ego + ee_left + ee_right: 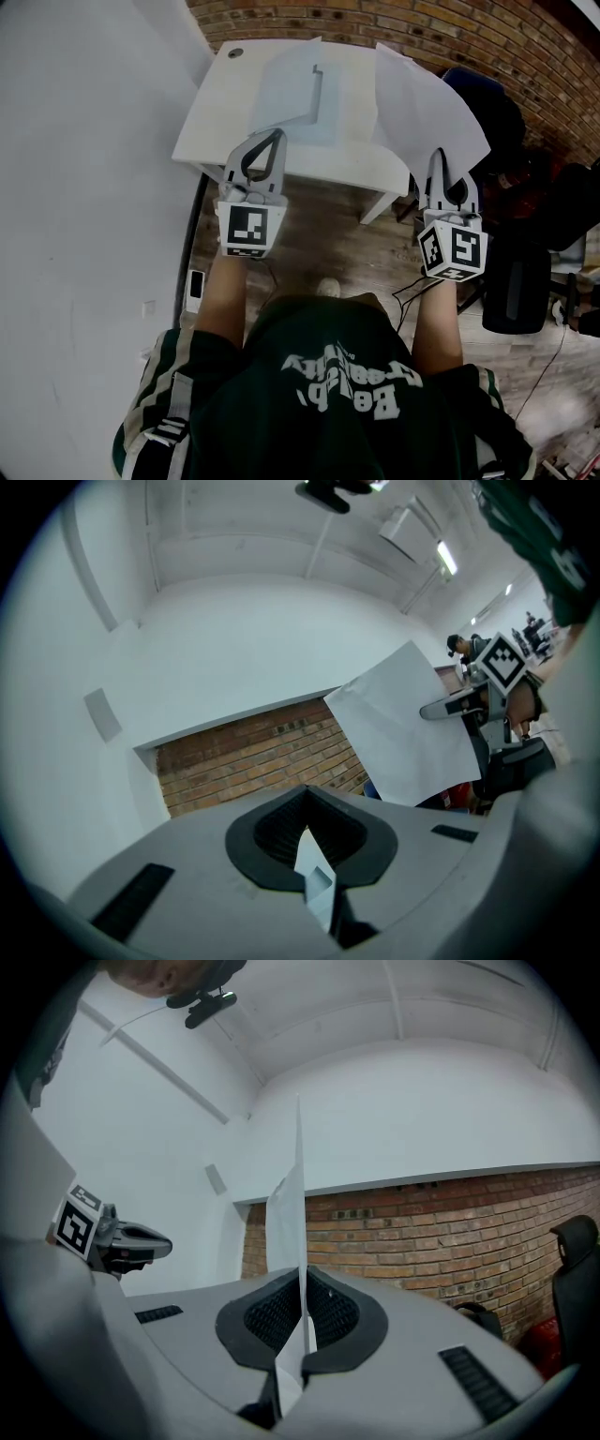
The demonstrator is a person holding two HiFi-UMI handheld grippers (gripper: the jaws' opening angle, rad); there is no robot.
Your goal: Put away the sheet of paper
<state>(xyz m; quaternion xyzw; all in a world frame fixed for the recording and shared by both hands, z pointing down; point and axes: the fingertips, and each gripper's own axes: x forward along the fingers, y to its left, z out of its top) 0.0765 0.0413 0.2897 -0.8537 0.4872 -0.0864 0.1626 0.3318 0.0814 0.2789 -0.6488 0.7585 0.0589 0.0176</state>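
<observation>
Two grippers, each clamped on a sheet, before a white table

White table [214,117] stands by a brick wall [422,26] on wooden floor [319,239], with a white wall [75,187] to its left. The left gripper [272,133] has its jaws closed on a pale bluish sheet [295,98] over the tabletop. The right gripper [439,155] has its jaws closed on the sheet of paper [427,103], held in the air past the table's right end. Only the right gripper view shows that paper edge-on and upright, while the left gripper view shows its broad face. Bare floor separates table and person.
</observation>
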